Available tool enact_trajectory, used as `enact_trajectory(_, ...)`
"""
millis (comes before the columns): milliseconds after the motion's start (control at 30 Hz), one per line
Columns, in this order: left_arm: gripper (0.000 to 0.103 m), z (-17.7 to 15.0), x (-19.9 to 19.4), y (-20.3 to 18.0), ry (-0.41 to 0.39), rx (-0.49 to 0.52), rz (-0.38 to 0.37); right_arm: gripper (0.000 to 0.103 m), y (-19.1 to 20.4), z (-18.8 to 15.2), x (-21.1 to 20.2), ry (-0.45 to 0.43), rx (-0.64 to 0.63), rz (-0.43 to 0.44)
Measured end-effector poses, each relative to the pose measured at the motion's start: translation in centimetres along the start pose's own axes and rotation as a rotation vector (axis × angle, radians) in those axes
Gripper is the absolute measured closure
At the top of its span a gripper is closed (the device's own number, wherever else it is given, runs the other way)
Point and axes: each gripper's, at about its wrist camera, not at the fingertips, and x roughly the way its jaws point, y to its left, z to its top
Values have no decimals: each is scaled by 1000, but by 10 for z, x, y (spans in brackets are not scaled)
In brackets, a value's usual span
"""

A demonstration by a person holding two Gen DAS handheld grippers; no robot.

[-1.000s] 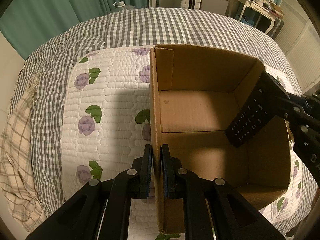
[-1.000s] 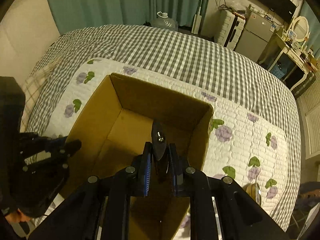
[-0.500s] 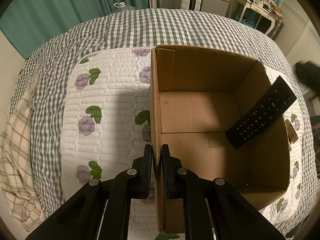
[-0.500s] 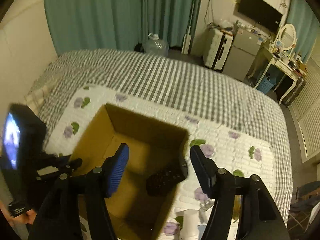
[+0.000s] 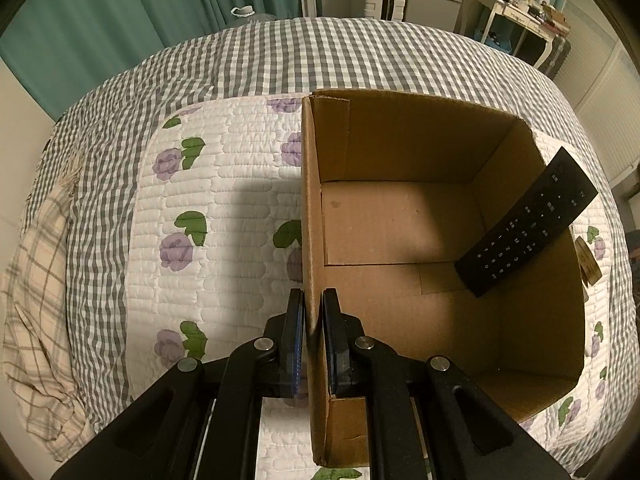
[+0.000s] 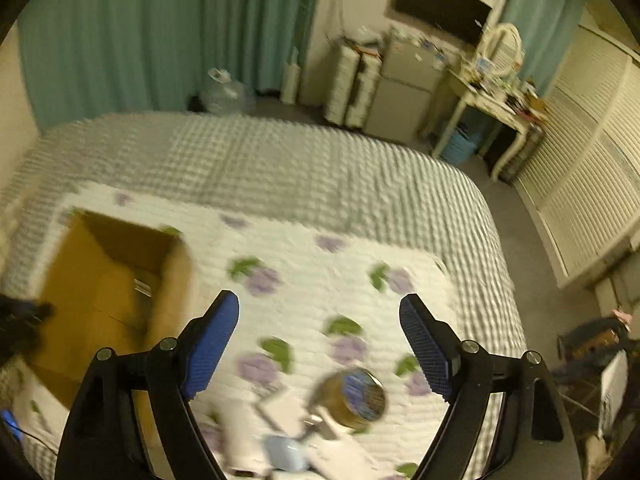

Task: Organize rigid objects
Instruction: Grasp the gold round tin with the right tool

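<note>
An open cardboard box (image 5: 400,220) sits on the flowered quilt; it also shows in the right wrist view (image 6: 108,280), blurred. My left gripper (image 5: 313,320) is shut on the box's left wall. A black remote control (image 5: 528,224) leans inside against the box's right wall. My right gripper (image 6: 320,344) is open and empty above the quilt, right of the box. Below it lie a round tin (image 6: 354,398), white flat items (image 6: 288,408) and a pale blue object (image 6: 286,454).
The bed has a grey checked cover (image 5: 320,52) under a white quilt with purple flowers (image 5: 224,216). A round wooden item (image 5: 588,260) lies just outside the box's right wall. Teal curtains, suitcases and a desk stand beyond the bed.
My right gripper let go of the remote, which now leans in the box. It opened wide, pulled up and swung right over the loose items. My left gripper has not moved.
</note>
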Motion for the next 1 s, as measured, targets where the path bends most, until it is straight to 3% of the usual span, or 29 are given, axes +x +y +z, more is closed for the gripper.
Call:
enact_trajectory(200,94,-1,0,0,-5,-3,3,20,-43,-36,41,90,-10,-81)
enact_trajectory(433,94,2,0,1,4,-8,-1,20,-70,-81,79,241,65,-29)
enact_trajectory(667,94,2,-1,2,10,-14,-7,22,-39,-100,96,301,-70,-26)
enact_trajectory(900,94,1,0,1,9,-7,0,41,-10,-108,113,337,-174,-64)
enact_trajectory(1000,94,1,0,1,10,-9,-4,42,-4,-110,113,333,-215,-82)
